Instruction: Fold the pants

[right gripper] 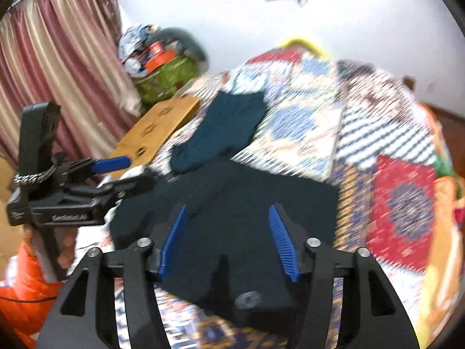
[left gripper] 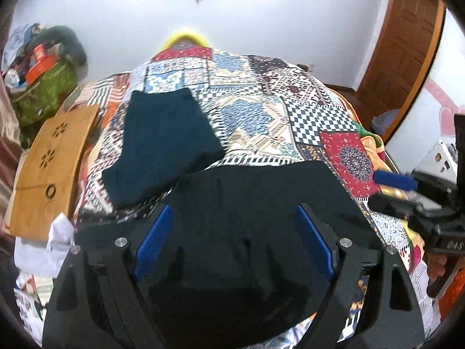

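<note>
Left gripper [left gripper: 232, 241]: lower centre, black frame, ribbed blue pads spread wide, holding nothing.
Right gripper [right gripper: 228, 241]: lower centre, spread the same, empty.
Black soft-knit pants [left gripper: 261, 203]: flat and matte, mid-frame beneath both grippers, on the patchwork printed bedspread [left gripper: 261, 110].
Folded dark teal cloth [left gripper: 162, 142]: rectangular, left of centre, beyond the pants.
Tan perforated board [left gripper: 49, 163]: left edge.
Writing: none readable.
</note>
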Demonstrator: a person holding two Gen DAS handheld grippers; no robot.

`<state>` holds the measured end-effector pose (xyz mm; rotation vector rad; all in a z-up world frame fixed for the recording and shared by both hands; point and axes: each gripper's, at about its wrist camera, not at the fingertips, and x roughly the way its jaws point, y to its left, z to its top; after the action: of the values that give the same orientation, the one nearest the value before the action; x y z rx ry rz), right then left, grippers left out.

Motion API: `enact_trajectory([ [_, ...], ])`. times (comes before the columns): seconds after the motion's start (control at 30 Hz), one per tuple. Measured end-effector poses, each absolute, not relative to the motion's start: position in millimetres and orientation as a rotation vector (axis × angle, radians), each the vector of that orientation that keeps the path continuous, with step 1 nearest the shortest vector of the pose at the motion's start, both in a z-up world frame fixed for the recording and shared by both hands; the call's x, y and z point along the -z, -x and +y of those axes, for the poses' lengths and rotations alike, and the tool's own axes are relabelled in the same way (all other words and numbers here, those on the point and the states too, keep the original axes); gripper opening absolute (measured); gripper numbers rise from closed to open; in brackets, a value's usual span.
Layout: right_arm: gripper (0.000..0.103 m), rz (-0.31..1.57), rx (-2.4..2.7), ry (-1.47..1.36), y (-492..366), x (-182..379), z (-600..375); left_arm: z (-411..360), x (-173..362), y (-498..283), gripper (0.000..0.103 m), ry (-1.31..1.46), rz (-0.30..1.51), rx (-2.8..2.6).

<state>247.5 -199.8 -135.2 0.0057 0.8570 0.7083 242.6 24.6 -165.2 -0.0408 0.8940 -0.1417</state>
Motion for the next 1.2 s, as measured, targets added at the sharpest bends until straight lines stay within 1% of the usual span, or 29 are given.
enact_trajectory([
  [0.1,0.055,0.849,-0.663,0.042,-259.3,138.1,-207.8,10.8,170.1,-255.9,0.087,0.018,0.912,0.162],
  [0.2,0.055,0.88,-0.617,0.052,-273.0,153.5,-211.6,-2.4,185.7,-273.3,0.089,-0.012,0.951,0.169],
  [0.4,0.055,1.021,-0.6,0.037,-287.9,204.9,-214.3,-17.6,230.7,-295.4,0.089,-0.045,1.085,0.173],
  [0.5,0.055,1.066,-0.607,0.069,-286.5,226.3,-210.7,-21.9,255.7,-296.8,0.09,-0.067,1.15,0.178],
  [0.53,0.056,1.056,-0.611,0.071,-284.3,229.5,-210.7,-18.6,258.5,-295.1,0.09,-0.041,1.141,0.184],
  [0.6,0.056,1.037,-0.617,0.072,-282.1,229.5,-212.5,-11.5,261.2,-296.0,0.094,-0.007,1.157,0.201],
  [0.7,0.056,1.055,-0.618,0.066,-282.7,228.7,-214.7,-5.8,261.9,-294.5,0.095,0.007,1.173,0.208],
  [0.93,0.057,1.056,-0.586,0.06,-271.5,229.6,-224.5,-3.3,255.6,-267.8,0.095,-0.017,1.144,0.183],
  [1.0,0.058,1.066,-0.571,0.061,-268.2,229.2,-227.8,0.4,255.9,-261.5,0.1,-0.007,1.136,0.17],
  [1.2,0.058,1.067,-0.52,0.112,-257.7,218.1,-231.5,14.0,250.3,-242.2,0.1,0.065,1.112,0.155],
])
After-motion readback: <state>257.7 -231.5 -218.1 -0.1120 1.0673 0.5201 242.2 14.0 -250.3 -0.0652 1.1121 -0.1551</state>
